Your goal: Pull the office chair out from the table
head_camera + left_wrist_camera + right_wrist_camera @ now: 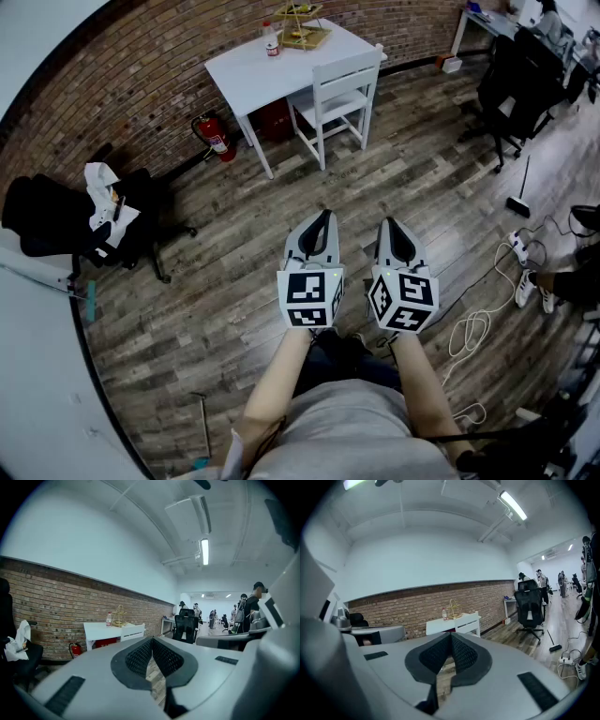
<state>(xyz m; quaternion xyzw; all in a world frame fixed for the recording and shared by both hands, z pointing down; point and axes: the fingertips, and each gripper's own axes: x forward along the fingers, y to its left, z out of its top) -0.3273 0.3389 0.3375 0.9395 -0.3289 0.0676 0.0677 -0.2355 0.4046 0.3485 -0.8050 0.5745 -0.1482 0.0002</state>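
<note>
White chair [336,82] stands pushed against the white table [248,70].

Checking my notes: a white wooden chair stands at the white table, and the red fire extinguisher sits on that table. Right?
No. The head view shows the red fire extinguisher on the floor beside the white table; the white wooden chair stands at it.

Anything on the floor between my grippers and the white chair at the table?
Nothing visible. Bare wood floor runs from the left gripper and right gripper to the white chair at the table. The fire extinguisher stands off to the left, the white cable lies off to the right.
</note>
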